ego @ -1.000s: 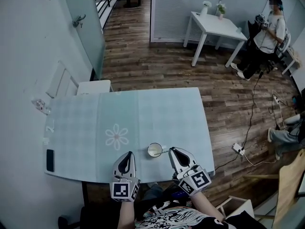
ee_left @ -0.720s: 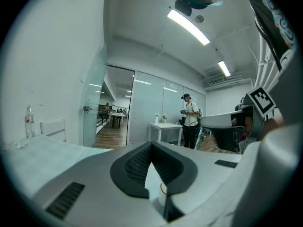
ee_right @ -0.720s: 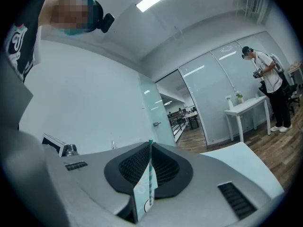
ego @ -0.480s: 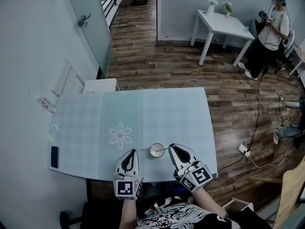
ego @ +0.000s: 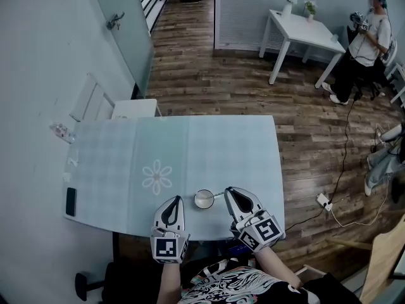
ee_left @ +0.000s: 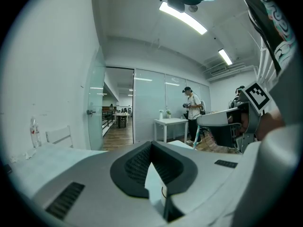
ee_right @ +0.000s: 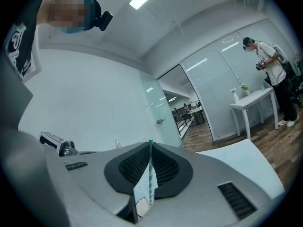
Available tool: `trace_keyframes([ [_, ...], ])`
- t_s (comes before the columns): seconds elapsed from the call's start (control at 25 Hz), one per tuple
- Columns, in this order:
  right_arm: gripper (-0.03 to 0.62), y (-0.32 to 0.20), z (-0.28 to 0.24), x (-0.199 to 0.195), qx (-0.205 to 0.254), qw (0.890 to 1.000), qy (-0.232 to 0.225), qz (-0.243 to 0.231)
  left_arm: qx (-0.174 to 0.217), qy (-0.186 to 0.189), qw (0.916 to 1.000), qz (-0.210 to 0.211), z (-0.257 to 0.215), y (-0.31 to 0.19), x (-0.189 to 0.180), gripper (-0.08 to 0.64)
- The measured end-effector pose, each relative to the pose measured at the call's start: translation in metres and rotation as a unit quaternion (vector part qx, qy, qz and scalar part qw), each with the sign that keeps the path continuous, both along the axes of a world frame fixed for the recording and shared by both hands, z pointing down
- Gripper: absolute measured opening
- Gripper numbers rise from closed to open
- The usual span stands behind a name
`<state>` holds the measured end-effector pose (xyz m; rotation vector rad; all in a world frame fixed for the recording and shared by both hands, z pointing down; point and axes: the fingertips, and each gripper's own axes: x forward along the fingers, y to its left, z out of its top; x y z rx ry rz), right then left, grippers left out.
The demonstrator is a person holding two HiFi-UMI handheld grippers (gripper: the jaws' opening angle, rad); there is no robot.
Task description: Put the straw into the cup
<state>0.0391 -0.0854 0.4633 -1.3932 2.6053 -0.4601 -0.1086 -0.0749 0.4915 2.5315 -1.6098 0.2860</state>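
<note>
A small white cup stands near the front edge of the pale table. My right gripper is just right of the cup and shut on a green-and-white striped straw. In the right gripper view the straw stands upright between the dark pads. In the head view the straw shows as a thin line reaching from the jaws toward the cup's rim. My left gripper hovers left of the cup, jaws shut and holding nothing. The left gripper view shows its own closed tips.
A black phone lies by the table's left edge, and a small bottle is at its far left corner. A white chair stands behind the table. A person and a white side table are far back right.
The head view has drifted slightly, shifting the room in the frame. Both grippers and the cup keep the same places relative to one another.
</note>
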Motion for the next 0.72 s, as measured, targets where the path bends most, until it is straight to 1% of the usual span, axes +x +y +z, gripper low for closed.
trace_keyframes([
  [0.28, 0.028, -0.002, 0.005, 0.003, -0.005, 1.0, 0.005, -0.006, -0.006, 0.002, 1.0, -0.007, 0.005, 0.0, 0.002, 0.011],
  [0.52, 0.028, 0.0, 0.02, 0.009, -0.021, 1.0, 0.017, -0.005, -0.02, 0.008, 0.9997, -0.014, 0.018, 0.004, 0.001, 0.011],
  [0.72, 0.028, -0.001, 0.031, 0.009, -0.033, 0.999, 0.018, -0.002, -0.031, 0.003, 0.9995, -0.012, 0.026, 0.006, 0.0, 0.011],
])
